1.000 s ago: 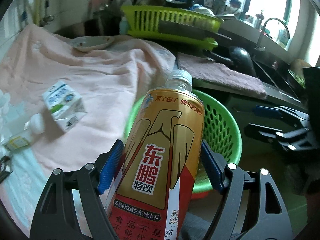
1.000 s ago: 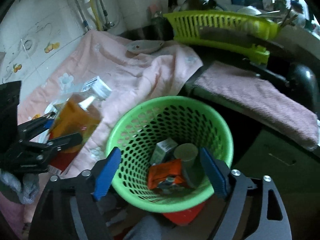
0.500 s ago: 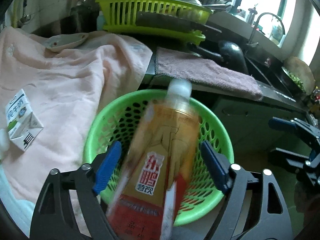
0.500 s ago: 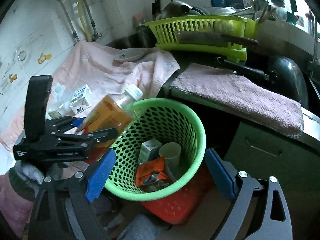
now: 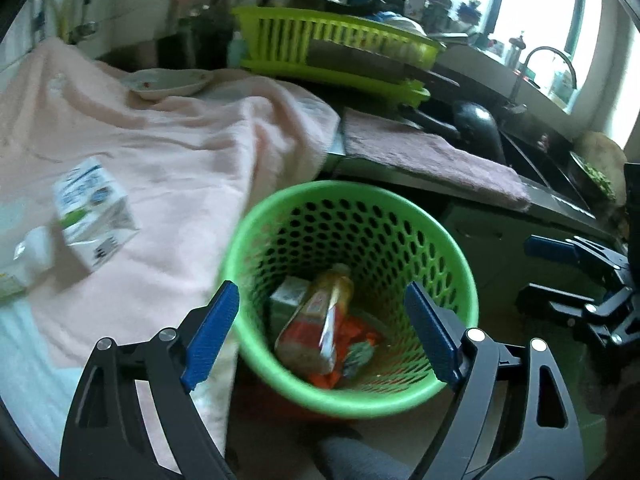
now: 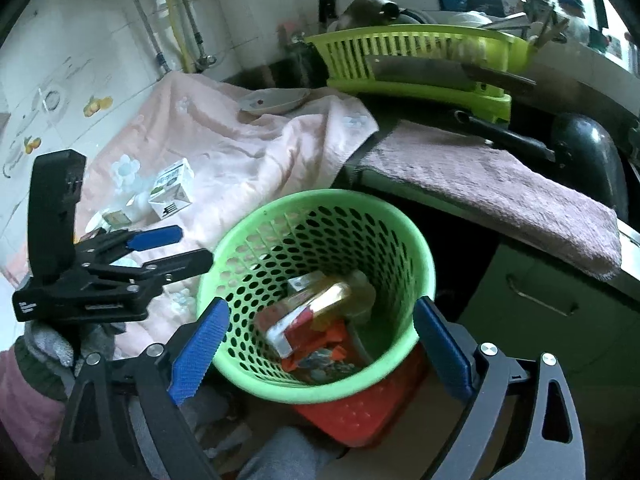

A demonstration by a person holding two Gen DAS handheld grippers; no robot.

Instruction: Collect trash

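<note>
Bottle (image 5: 316, 320) dropped out of the left hand-held gripper (image 5: 324, 332) into the green basket (image 5: 460, 276); its jaws just spread, empty, hovering above for release. Right one's (image 6: 316, 344) spread too.

A pink towel (image 5: 160, 168) covers the counter, bearing a small carton (image 5: 94, 214) and dish (image 5: 168, 84).

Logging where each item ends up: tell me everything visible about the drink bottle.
The bottle lies tilted inside the green basket, cap end up toward the far wall, base low. It looks like clear plastic with a gold and red label, blurred in both views. It rests on an orange wrapper and against a small carton. Neither gripper touches it.
</note>
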